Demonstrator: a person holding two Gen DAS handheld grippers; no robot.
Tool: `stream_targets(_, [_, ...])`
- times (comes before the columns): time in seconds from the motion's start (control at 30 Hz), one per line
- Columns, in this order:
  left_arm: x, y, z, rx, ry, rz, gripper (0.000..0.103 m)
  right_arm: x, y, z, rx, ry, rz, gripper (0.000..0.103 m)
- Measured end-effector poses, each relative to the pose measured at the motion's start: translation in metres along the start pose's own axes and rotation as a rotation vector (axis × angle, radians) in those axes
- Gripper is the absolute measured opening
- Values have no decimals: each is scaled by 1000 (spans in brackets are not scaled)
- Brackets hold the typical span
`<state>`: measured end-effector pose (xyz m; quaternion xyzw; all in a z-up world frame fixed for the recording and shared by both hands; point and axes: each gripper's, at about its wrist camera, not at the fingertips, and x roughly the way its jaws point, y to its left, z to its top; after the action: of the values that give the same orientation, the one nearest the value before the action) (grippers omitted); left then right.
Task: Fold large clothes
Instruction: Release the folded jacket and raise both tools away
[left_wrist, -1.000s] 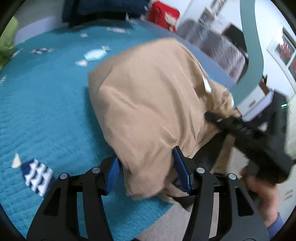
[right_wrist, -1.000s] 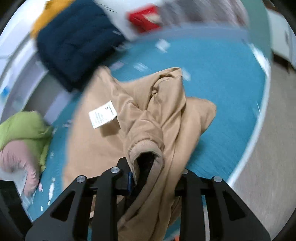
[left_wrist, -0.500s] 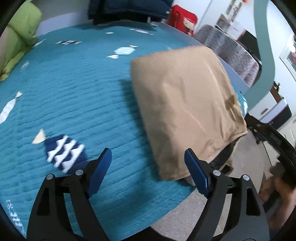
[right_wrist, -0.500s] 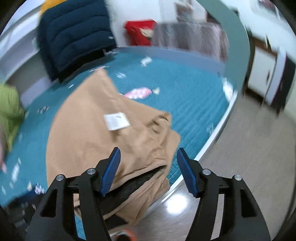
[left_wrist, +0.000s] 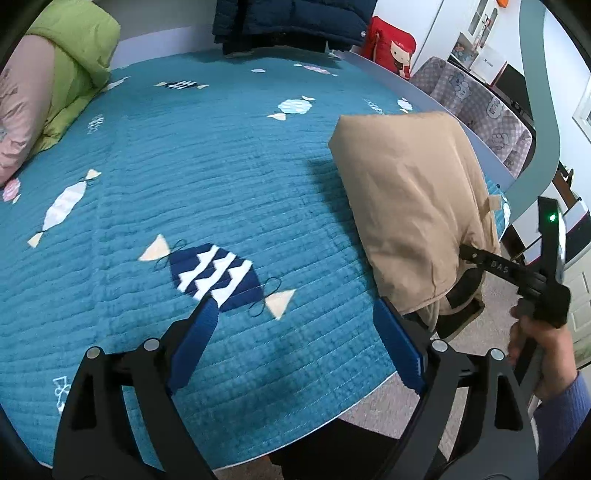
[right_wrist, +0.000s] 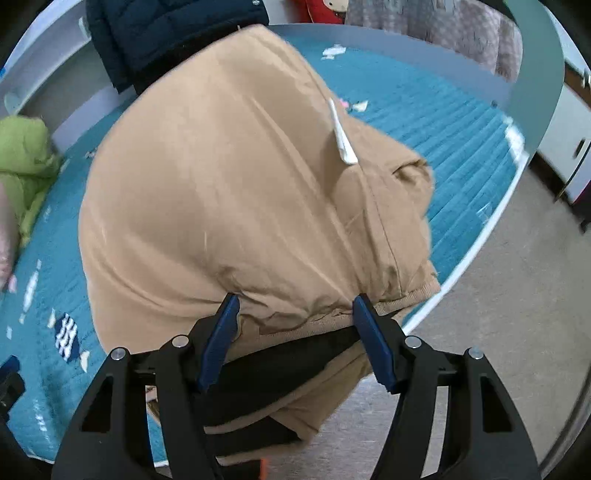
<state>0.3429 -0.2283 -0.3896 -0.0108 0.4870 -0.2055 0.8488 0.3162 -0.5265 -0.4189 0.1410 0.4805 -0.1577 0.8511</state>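
A tan jacket (left_wrist: 410, 206) with a dark lining lies folded in a bundle at the near right edge of the bed, its hem hanging over the edge. It fills the right wrist view (right_wrist: 236, 192), a white label (right_wrist: 341, 138) sticking up from it. My left gripper (left_wrist: 295, 332) is open and empty over the blue quilt (left_wrist: 184, 177), left of the jacket. My right gripper (right_wrist: 295, 332) is open, its jaws either side of the jacket's ribbed hem, not closed on it. The right gripper's body also shows in the left wrist view (left_wrist: 517, 273).
A green duvet (left_wrist: 70, 66) and pink pillow (left_wrist: 14, 122) lie at the bed's left. A dark navy coat (left_wrist: 291, 22) is at the headboard. A red cushion (left_wrist: 391, 48) and checked sofa (left_wrist: 480, 110) stand beyond. Grey floor (right_wrist: 498, 314) is to the right.
Both grippers let go of the tan jacket and opened. My left gripper pulled back left over the quilt. My right gripper moved in close to the jacket's hem.
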Motion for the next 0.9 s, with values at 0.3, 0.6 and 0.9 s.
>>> stream_targets(0.3, [-45, -15, -7, 57, -42, -5, 91, -115, 77, -39, -176, -106, 9, 84])
stream_targets(0.6, [-134, -19, -28, 76, -182, 36, 98, -214, 120, -83, -186, -168, 11, 95])
stream_targets(0.9, [-225, -2, -49, 54, -311, 117, 98, -297, 148, -111, -204, -284, 50, 95])
